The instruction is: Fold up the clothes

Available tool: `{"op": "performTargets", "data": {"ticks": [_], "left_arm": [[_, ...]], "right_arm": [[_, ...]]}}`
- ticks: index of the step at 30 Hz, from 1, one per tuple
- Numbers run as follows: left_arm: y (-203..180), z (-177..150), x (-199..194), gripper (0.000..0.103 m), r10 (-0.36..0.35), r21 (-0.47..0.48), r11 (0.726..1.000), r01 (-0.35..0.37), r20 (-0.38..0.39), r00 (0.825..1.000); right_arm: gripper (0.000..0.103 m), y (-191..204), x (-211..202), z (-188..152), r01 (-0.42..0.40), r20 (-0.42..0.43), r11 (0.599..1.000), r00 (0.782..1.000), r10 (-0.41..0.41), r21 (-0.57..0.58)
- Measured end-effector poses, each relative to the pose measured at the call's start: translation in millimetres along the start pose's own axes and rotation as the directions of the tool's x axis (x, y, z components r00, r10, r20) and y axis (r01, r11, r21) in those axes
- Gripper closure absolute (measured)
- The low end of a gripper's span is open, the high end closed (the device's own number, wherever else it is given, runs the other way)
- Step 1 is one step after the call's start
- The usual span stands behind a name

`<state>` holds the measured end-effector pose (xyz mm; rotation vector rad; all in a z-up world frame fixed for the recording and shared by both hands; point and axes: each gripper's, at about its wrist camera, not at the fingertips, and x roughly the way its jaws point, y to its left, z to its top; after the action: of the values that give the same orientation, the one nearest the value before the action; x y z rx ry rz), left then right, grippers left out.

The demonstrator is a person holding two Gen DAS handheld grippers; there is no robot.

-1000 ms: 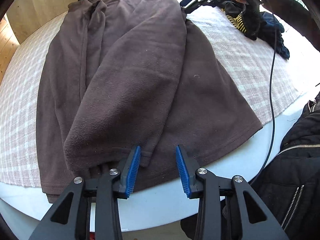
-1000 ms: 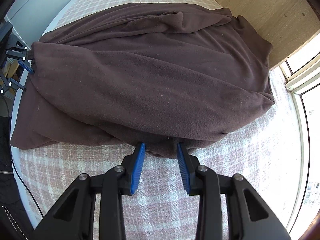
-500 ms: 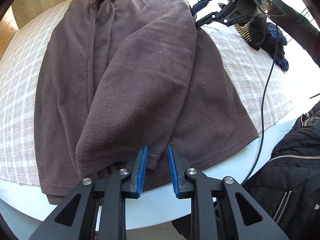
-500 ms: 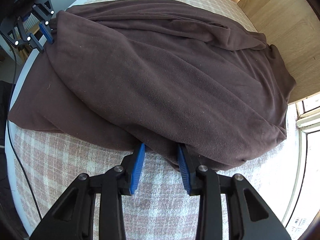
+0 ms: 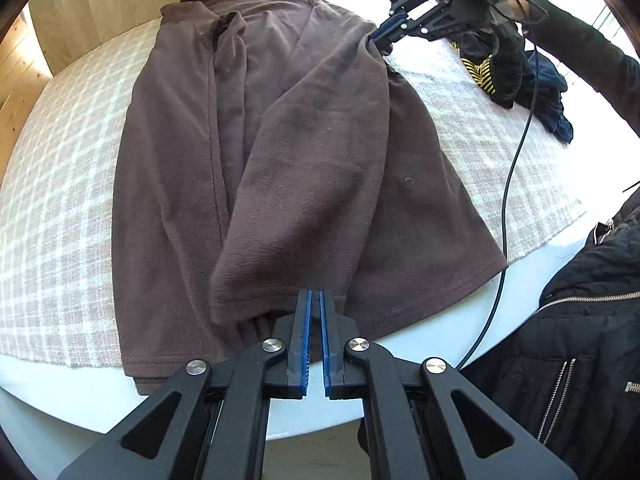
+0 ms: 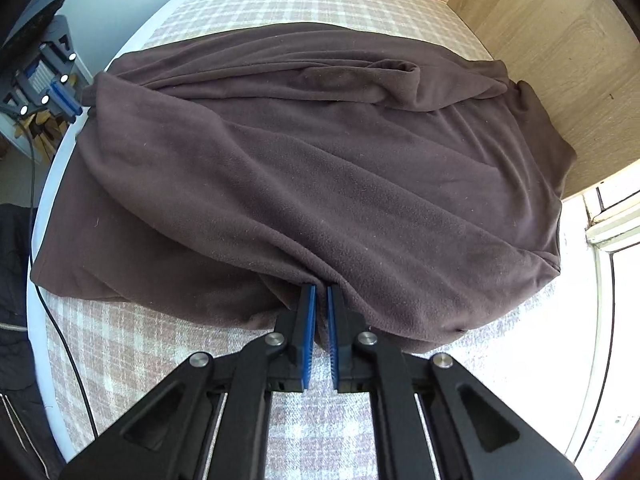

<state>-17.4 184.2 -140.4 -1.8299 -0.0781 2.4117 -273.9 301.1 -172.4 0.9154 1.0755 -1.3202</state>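
Brown fleece pinched at two points, ready for the sleeve fold.

The brown fleece top (image 5: pixel 304 152) lies spread over the checked cloth (image 5: pixel 60 184) on the round white counter (image 5: pixel 404 356), filling the middle of both views, its hem toward the bottom of the left wrist view. The left gripper (image 5: pixel 314 300), at the bottom centre of that view, has just been closing and now has its jaws clenched on the sleeve cuff (image 5: pixel 256 300). The right gripper (image 6: pixel 321 294) has likewise just closed, its jaws grasping the fleece edge near the shoulder; it also shows at the upper right of the left wrist view. To fold well, I judge both hands should lift together, keep the sleeve taut between them, and lay it straight along the body. A dark clothes pile (image 5: pixel 520 76) sits at the upper right.
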Motion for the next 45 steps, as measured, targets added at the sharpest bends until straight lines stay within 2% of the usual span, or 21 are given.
{"op": "performTargets", "data": {"ticks": [2,10,12,14,16,20,22,23,24,26,27,29,30,33,35,37,39,42,43,44,45], "left_arm": [[-6.7,-1.3,3.3,0.078,0.028,0.036,0.999,-0.028,-0.013,1.0],[-21.1,8.8,33.9,0.073,0.074,0.127,0.99,-0.066,-0.057,0.996],[-13.4,11.5,37.9,0.074,0.058,0.118,0.992,-0.051,-0.06,0.996],[0.5,15.7,36.6,0.094,0.041,0.071,0.997,-0.037,-0.058,0.997],[15.8,18.5,30.9,0.1,-0.038,-0.004,0.999,0.038,-0.043,0.998],[28.6,19.2,11.8,0.1,-0.163,-0.095,0.982,0.163,0.01,0.987],[30.9,18.1,-4.3,0.1,-0.282,-0.137,0.947,0.289,0.067,0.957],[30.3,18.2,-11.4,0.1,-0.338,-0.154,0.924,0.349,0.094,0.936],[27.2,17.9,-17.3,0.1,-0.399,-0.171,0.893,0.415,0.125,0.909],[26.6,12.6,-24.8,0.097,-0.522,-0.201,0.809,0.553,0.187,0.832],[22.3,11.5,-21.6,0.094,-0.527,-0.215,0.802,0.557,0.185,0.83],[4.7,6.6,-5.8,0.066,-0.42,-0.201,0.882,0.427,0.077,0.904],[1.6,0.8,-0.4,0.065,-0.367,-0.193,0.911,0.365,0.025,0.93],[9.4,-14.7,3.1,0.062,-0.35,-0.246,0.906,0.344,0.019,0.936],[9.8,-16.1,4.5,0.062,-0.29,-0.257,0.923,0.286,0.023,0.957],[8.6,-10.4,13.2,0.062,-0.292,-0.282,0.915,0.288,0.03,0.956],[6.6,-3.0,27.3,0.062,-0.321,-0.304,0.899,0.315,0.03,0.947],[-4.7,3.2,49.3,0.065,-0.309,-0.31,0.905,0.291,-0.012,0.951],[-8.9,4.9,54.1,0.072,-0.306,-0.307,0.907,0.287,-0.014,0.952],[-11.6,6.5,54.8,0.091,-0.3,-0.296,0.912,0.285,-0.006,0.954],[-14.9,7.8,54.0,0.1,-0.309,-0.288,0.91,0.297,0.006,0.951]], "right_arm": [[0.097,-4.1,4.7,4.6,0.009,-0.002,1.0,1.0,-0.009,0.014],[0.097,-14.5,13.5,18.4,0.007,-0.017,1.0,1.0,-0.006,0.03],[0.097,-20.6,13.8,14.5,0.009,-0.018,0.999,1.0,-0.008,0.032],[0.097,-22.9,13.7,13.1,0.014,-0.019,0.999,1.0,-0.013,0.032],[0.097,-13.2,9.2,10.2,0.022,-0.021,0.999,1.0,-0.021,0.029],[0.097,-9.9,0.7,8.4,0.026,-0.018,0.999,1.0,-0.025,0.029],[0.097,-12.8,-4.8,7.2,0.024,-0.019,0.999,1.0,-0.024,0.023],[0.097,-14.5,-7.9,6.4,0.023,-0.021,1.0,1.0,-0.023,0.02],[0.097,-16.1,-10.0,5.6,0.024,-0.024,1.0,0.999,-0.023,0.016],[0.097,-20.7,-13.3,4.5,0.033,-0.023,0.999,0.999,-0.032,0.017],[0.097,-23.6,-12.9,3.8,0.04,-0.021,0.999,0.999,-0.04,0.023],[0.097,-28.2,-3.0,2.6,0.039,-0.025,0.998,0.999,-0.038,0.048],[0.097,-21.5,4.0,6.2,0.037,-0.031,0.998,0.999,-0.035,0.043],[0.096,-15.0,5.6,5.2,0.053,-0.045,0.998,0.998,-0.052,0.017],[0.096,-12.0,7.6,7.1,0.058,-0.052,0.998,0.997,-0.058,0.009],[0.096,-13.9,16.3,6.9,0.056,-0.056,0.998,0.997,-0.055,0.013],[0.096,-16.4,24.9,4.3,0.061,-0.06,0.998,0.996,-0.06,0.016],[0.096,-16.7,29.7,7.5,0.073,-0.062,0.997,0.995,-0.073,0.008],[0.096,-17.4,31.2,8.4,0.078,-0.065,0.997,0.995,-0.077,0.003],[0.096,-16.1,31.9,8.1,0.083,-0.067,0.997,0.994,-0.083,-0.001],[0.096,-14.3,31.9,7.2,0.086,-0.071,0.996,0.994,-0.086,-0.004]]}}
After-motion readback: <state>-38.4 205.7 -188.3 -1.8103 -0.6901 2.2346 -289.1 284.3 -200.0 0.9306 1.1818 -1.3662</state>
